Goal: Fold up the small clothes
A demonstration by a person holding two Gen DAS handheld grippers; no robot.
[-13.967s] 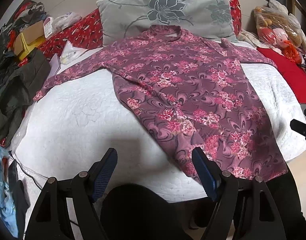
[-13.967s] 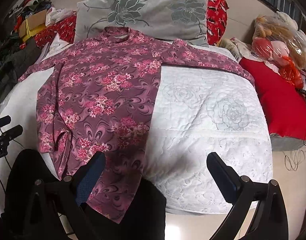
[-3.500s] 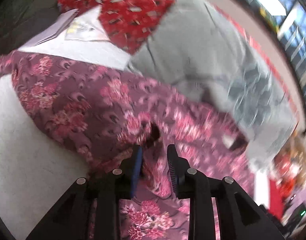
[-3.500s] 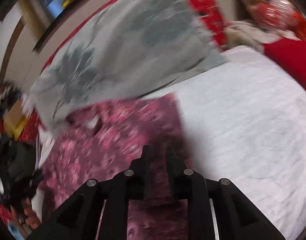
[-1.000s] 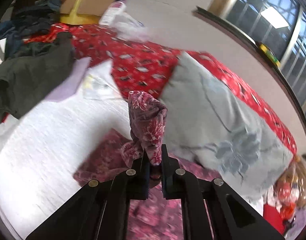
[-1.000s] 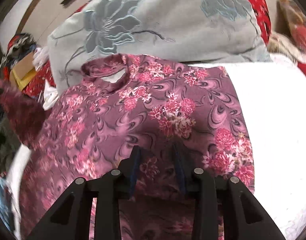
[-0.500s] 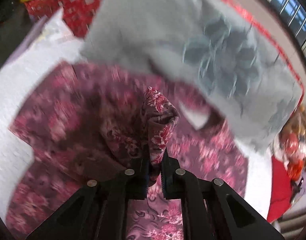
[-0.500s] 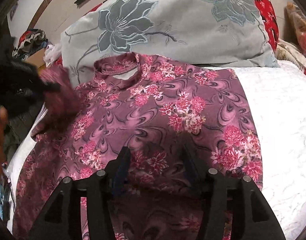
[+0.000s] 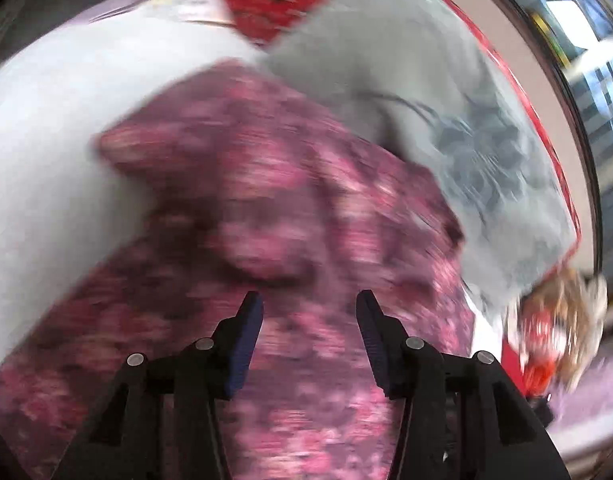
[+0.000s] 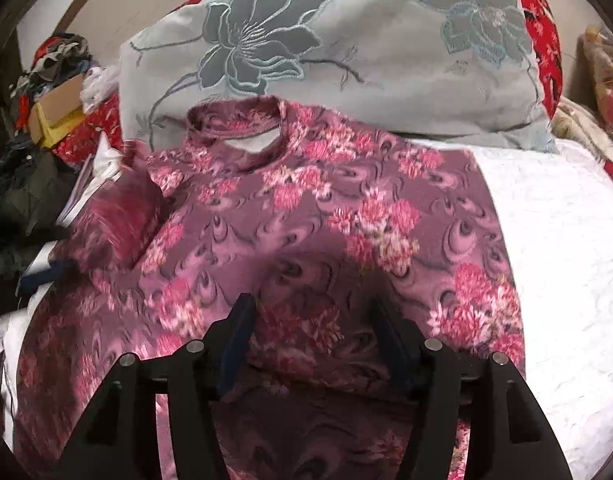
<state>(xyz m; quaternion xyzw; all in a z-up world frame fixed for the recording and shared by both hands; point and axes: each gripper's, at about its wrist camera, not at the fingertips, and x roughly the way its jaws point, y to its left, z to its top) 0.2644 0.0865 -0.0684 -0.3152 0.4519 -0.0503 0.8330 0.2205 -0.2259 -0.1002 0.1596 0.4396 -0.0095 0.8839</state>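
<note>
Now both claws opening over floral top (image 10: 306, 232), nothing gripped

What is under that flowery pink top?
The floral top lies on a white quilted bedspread, its collar resting against the grey flowered pillow. What the bedspread looks like beneath the top is hidden.

We find no writing, label, brand, number or sign that we can read in either view; the left wrist view is too blurred to make out any print.
</note>
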